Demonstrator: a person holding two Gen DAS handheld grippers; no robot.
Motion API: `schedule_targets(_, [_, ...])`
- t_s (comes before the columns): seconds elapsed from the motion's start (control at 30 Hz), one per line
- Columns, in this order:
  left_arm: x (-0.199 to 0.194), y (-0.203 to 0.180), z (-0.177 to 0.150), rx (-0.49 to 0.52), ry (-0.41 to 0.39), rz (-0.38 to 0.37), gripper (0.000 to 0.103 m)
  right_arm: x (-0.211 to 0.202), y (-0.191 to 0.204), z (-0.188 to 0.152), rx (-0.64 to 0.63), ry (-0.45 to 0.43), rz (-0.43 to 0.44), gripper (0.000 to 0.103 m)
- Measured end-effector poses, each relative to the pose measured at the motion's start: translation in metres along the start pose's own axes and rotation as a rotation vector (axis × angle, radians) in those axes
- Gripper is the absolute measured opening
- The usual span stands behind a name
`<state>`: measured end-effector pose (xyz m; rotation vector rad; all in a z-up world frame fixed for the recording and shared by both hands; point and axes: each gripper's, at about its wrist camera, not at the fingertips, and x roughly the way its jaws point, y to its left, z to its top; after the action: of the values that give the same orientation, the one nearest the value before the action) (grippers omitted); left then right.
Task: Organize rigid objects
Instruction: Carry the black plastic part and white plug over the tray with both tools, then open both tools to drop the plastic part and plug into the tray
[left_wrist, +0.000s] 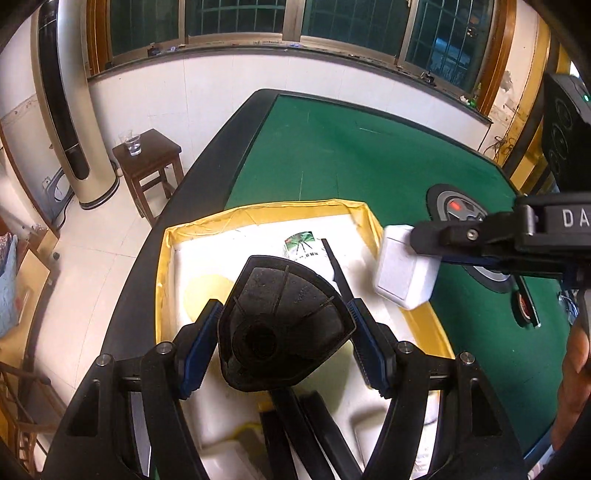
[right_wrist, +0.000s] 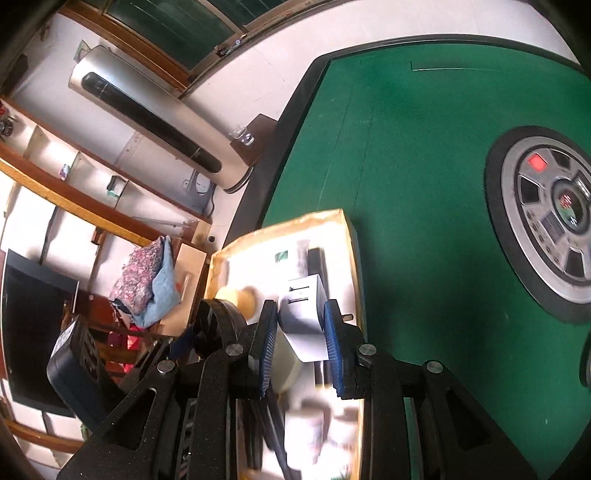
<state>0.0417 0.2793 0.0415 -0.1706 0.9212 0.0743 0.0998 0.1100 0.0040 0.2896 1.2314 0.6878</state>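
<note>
Your left gripper (left_wrist: 286, 325) has a black fan-shaped piece (left_wrist: 284, 317) with a round hub and radial ribs. It is dusty and matte, wedged between both blue pads, and it hangs over the white foam tray (left_wrist: 207, 254) with the yellow taped rim. Your right gripper (right_wrist: 301, 341) is clamped narrow on a small white rounded block (right_wrist: 304, 314), plain and smooth, with a slot marking on its top face.

From the left wrist view you see that white block (left_wrist: 404, 271) from outside, held just above the tray's right rim, and black tweezers (left_wrist: 338, 269) lying in the tray beside a printed card (left_wrist: 301, 247). That view also catches a wooden stool (left_wrist: 147, 162) with a clear cup (left_wrist: 131, 142) off the table. The right wrist view gives you the green felt table (right_wrist: 406, 166) and its round silver centre dial (right_wrist: 546, 221) in full. Its picture of the tray (right_wrist: 351, 251) is blurred, and the fan piece shows only as a dark edge (right_wrist: 218, 325) at the left.
</note>
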Motion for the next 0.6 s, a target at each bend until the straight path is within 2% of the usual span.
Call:
schedule_targets(0.33, [0.007,-0.001,-0.002,0.023,0.008,-0.002,0.068,0.023,0.013,0.008,-0.040,0.011,-0.054,0.023])
schedule_targets(0.6, [0.010,-0.003,0.001,0.045,0.016,-0.009,0.068,0.024,0.015,0.013,-0.088,-0.002,-0.101,0.023])
